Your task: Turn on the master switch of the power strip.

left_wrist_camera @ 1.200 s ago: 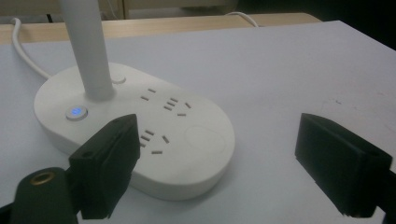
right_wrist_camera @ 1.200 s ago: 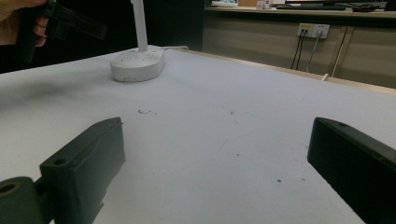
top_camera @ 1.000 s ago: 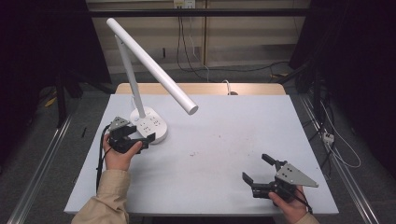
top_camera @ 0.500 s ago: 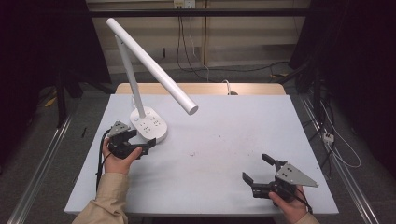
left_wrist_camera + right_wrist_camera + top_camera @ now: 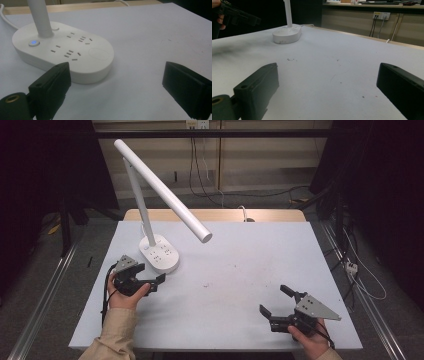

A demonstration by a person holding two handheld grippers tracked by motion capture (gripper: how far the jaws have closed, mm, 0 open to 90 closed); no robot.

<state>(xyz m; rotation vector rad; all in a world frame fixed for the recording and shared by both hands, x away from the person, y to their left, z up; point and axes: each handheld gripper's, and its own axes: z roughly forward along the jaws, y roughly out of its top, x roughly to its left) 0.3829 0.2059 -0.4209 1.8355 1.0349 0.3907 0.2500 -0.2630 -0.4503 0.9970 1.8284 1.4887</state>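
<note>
The left gripper (image 5: pixel 150 281) hovers low over the table (image 5: pixel 240 270) with its jaws spread wide and nothing between them. It sits just beside the lamp base (image 5: pixel 160 254), at about seven o'clock from it, near but not touching. In the left gripper view the base (image 5: pixel 62 50) lies just beyond the jaws toward eleven o'clock, with a small round button (image 5: pixel 34 43) glowing blue at its far left end, beside the foot of the white post (image 5: pixel 41 17). Its top also carries rows of socket slots and a plain oval pad (image 5: pixel 99 53) at the near end.

The right gripper (image 5: pixel 278 303) rests well apart, near the table's five o'clock corner, its jaws likewise spread and empty. From its own view the lamp base (image 5: pixel 287 33) shows far off at eleven o'clock.

As a judgement, the work on the lamp looks barely begun or just paused: the blue light on the button suggests power is on, yet the slanted lamp head (image 5: pixel 165 190) shows no glow. Nothing is held, and any pressing or moving of the lamp is not yet done.
</note>
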